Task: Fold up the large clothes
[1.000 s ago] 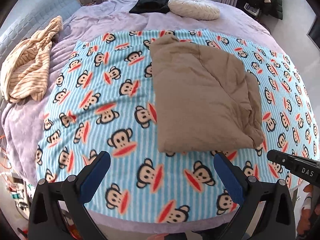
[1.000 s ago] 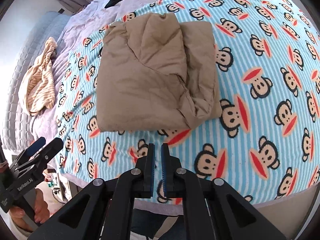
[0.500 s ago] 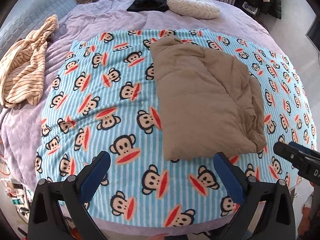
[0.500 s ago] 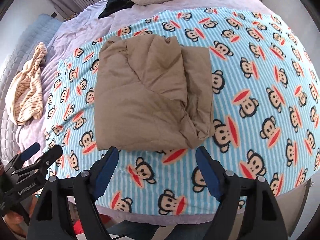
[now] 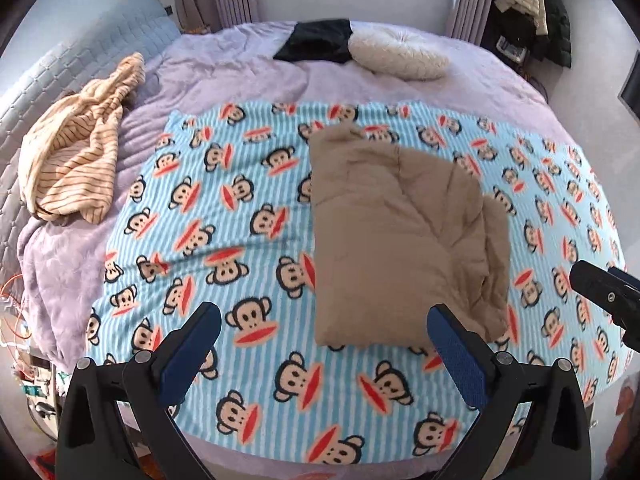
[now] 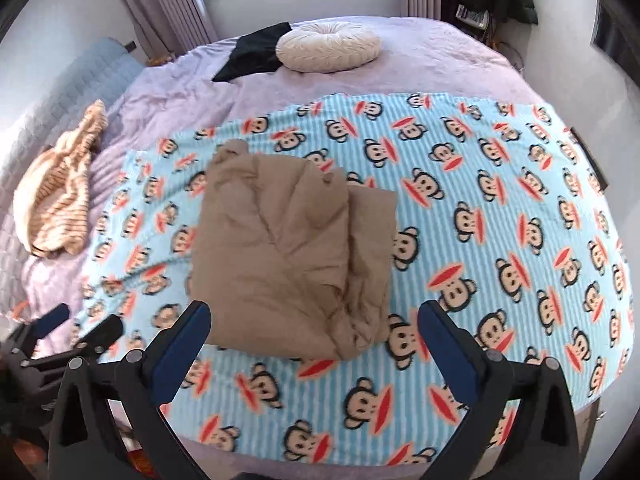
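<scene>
Both claws hang over the near edge of the bed with nothing between their fingers: my left claw (image 5: 324, 344) stands wide apart, and my right claw (image 6: 314, 340) is opening, its jaws already spread. From the left view I catch only one black tip of the right claw at the frame's edge – the rest is cut off. The brown garment (image 5: 400, 240) lies folded on the monkey blanket (image 5: 224, 216), untouched. Its right side bunches into layers I can't sort out. A striped cloth (image 5: 76, 152) sits crumpled well to the left; beyond, a round cushion (image 6: 328, 46) partly covers something black (image 6: 252, 54) – I can't tell what.
</scene>
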